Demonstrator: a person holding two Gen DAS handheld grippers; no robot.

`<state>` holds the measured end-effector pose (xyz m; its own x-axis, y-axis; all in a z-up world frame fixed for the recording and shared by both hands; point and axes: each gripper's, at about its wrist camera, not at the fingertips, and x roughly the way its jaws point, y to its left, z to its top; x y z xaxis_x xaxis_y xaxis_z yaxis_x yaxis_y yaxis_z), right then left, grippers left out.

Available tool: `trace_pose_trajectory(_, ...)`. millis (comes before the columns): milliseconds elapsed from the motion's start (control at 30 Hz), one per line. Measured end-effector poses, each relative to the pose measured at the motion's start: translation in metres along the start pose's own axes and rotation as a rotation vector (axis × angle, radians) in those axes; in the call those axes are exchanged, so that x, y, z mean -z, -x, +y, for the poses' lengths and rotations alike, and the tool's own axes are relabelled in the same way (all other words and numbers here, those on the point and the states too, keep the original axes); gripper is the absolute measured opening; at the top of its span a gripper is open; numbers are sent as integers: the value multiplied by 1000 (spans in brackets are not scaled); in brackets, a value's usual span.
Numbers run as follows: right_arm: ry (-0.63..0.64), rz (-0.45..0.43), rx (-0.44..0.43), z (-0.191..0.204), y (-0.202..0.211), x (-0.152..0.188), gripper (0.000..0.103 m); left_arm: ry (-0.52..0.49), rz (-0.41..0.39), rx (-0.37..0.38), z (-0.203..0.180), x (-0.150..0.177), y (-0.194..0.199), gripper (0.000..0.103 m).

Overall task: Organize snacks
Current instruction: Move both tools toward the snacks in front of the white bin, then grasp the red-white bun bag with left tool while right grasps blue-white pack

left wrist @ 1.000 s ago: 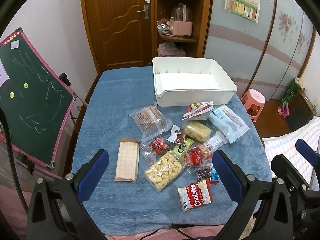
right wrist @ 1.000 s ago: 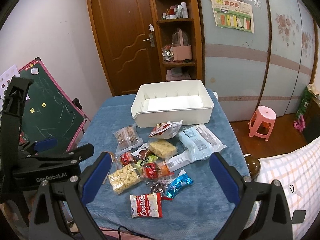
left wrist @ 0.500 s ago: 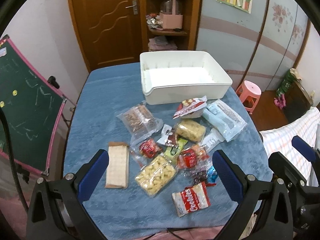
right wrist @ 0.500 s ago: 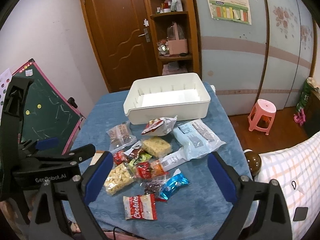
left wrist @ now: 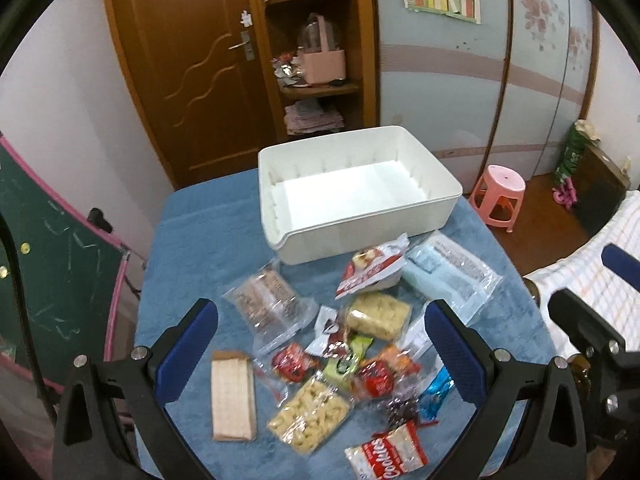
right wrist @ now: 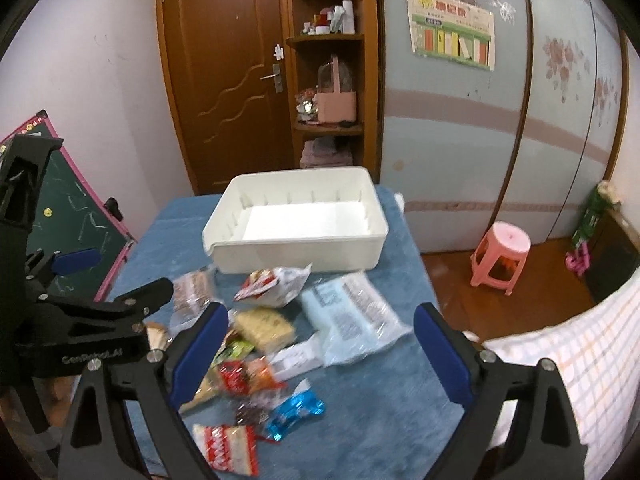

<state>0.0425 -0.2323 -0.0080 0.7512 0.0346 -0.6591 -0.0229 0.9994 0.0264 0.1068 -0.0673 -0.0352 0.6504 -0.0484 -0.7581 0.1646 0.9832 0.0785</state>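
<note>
Here, a blue-clothed table [left wrist: 192, 240] carrying a white bin [left wrist: 356, 196] toward its far edge, open side up, nothing inside. Scattered between the bin and the near edge, a loose pile of snacks. Just in front of the bin's near wall: a red-and-white pouch [left wrist: 374, 270], with a pale blue packet [left wrist: 452, 276] to its right, toward the right edge. Left of the pouch, a clear bag of brown biscuits [left wrist: 270, 306]. Further toward the near edge: a yellow cake block [left wrist: 378, 316], a red wrapped sweet [left wrist: 294, 360], a green wrapper [left wrist: 344, 364], a red-orange pack [left wrist: 380, 372]. Nearest the left edge, a tan wafer bar [left wrist: 233, 394] lying flat, and beside it a clear tray of pale puffs [left wrist: 308, 412]. At the near edge, a Cookies bag [left wrist: 386, 456]; just above it a shiny blue wrapper [left wrist: 438, 390] touching a dark sweet [left wrist: 400, 408].

Left gripper [left wrist: 320, 348] hovering above the near half of the pile, blue pads spread wide, clasping nothing. Right gripper [right wrist: 320, 356] likewise high over the table's near right part, fingers wide apart, nothing between them; view blurred.

Beyond the right edge, a pink stool [right wrist: 500, 256] on the wooden floor. Off the left edge, a green chalkboard [left wrist: 44, 280] with a pink frame.
</note>
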Motion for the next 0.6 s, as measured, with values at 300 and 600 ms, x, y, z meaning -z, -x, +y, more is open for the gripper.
trace_pose_trajectory(300, 47, -30, 45, -11, -16, -31, 95, 12, -14, 42, -2, -24, -17, 103)
trace_pose_trajectory(600, 58, -56, 68, -19, -21, -47, 95, -19, -25, 93, -15, -43, -30, 103)
